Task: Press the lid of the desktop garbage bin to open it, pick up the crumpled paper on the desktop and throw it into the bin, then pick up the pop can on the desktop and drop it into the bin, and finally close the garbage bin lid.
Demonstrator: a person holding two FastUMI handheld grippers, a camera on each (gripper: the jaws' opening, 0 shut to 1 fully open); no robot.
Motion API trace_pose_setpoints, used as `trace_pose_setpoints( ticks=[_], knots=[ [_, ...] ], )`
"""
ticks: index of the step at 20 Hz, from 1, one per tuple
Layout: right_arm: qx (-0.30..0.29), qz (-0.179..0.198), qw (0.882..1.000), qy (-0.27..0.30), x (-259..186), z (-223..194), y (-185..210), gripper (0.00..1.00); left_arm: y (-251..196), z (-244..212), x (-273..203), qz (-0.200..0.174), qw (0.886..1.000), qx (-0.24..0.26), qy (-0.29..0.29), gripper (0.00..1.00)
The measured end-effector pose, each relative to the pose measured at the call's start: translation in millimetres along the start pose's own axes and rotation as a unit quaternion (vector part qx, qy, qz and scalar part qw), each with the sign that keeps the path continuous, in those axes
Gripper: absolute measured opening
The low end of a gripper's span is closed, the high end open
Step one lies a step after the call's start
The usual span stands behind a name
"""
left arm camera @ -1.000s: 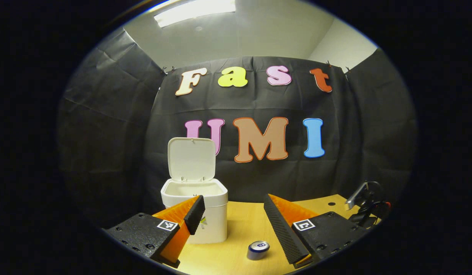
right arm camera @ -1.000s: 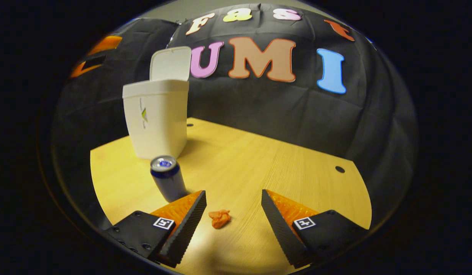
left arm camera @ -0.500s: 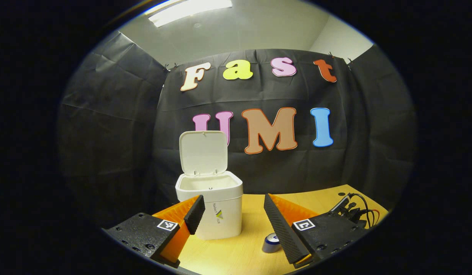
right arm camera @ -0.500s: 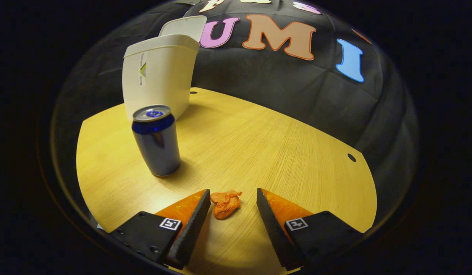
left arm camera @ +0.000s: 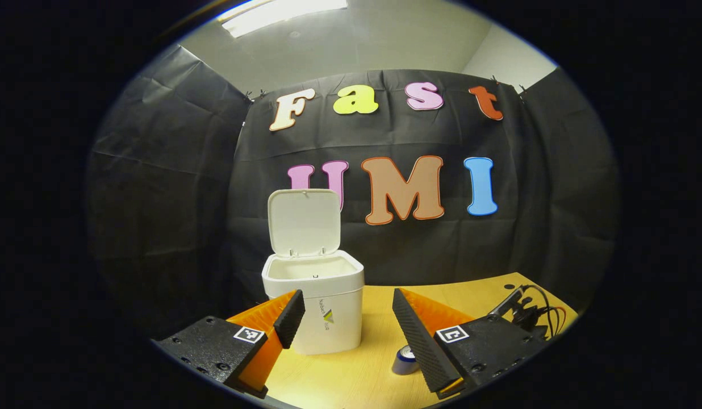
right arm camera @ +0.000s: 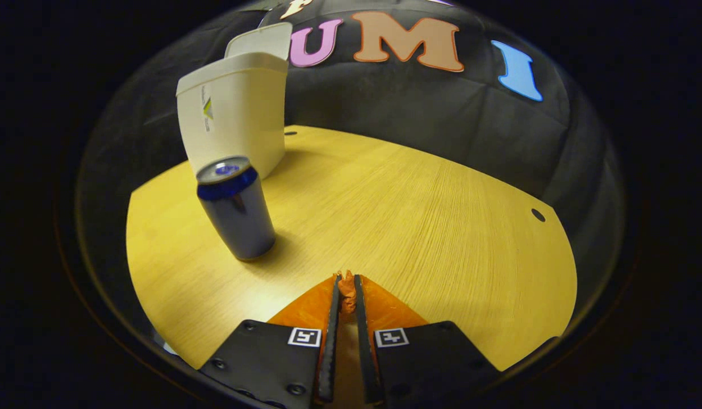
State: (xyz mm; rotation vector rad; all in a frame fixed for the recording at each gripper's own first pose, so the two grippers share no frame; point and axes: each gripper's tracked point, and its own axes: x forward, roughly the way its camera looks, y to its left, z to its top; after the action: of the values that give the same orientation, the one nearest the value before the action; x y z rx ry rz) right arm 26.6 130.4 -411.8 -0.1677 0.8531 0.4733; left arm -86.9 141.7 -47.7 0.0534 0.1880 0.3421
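Observation:
The white desktop bin (left arm camera: 322, 307) stands on the wooden table with its lid (left arm camera: 303, 221) tipped up and open; it also stands at the far left in the right gripper view (right arm camera: 232, 116). A dark blue pop can (right arm camera: 235, 208) stands upright in front of the bin, and its top peeks out beside a finger in the left gripper view (left arm camera: 405, 359). My right gripper (right arm camera: 346, 295) is shut on the orange crumpled paper (right arm camera: 346, 291) low over the table. Well back from the bin, my left gripper (left arm camera: 348, 318) hangs open with nothing between its fingers.
The wooden table (right arm camera: 419, 210) has a small round hole (right arm camera: 537, 215) near its right edge. The other gripper's cables and handle (left arm camera: 524, 309) lie at the right in the left gripper view. Black cloth walls close in the back and sides.
My right gripper dropped down around the crumpled paper and shut on it. The left gripper drew back a little from the bin and stayed open.

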Motion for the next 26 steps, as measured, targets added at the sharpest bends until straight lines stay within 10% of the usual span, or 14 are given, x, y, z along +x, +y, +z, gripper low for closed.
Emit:
trace_pose_setpoints(
  ticks=[15,26],
  knots=[
    [-0.034,0.100,0.953,-0.285,-146,270,85,0.19,-6,-5,8,-0.032,0.999,-0.028,-0.003,0.94],
    [-0.069,0.149,0.943,-0.289,-83,381,173,0.21,29,-16,10,-0.027,0.999,-0.031,0.001,0.94]
  ],
)
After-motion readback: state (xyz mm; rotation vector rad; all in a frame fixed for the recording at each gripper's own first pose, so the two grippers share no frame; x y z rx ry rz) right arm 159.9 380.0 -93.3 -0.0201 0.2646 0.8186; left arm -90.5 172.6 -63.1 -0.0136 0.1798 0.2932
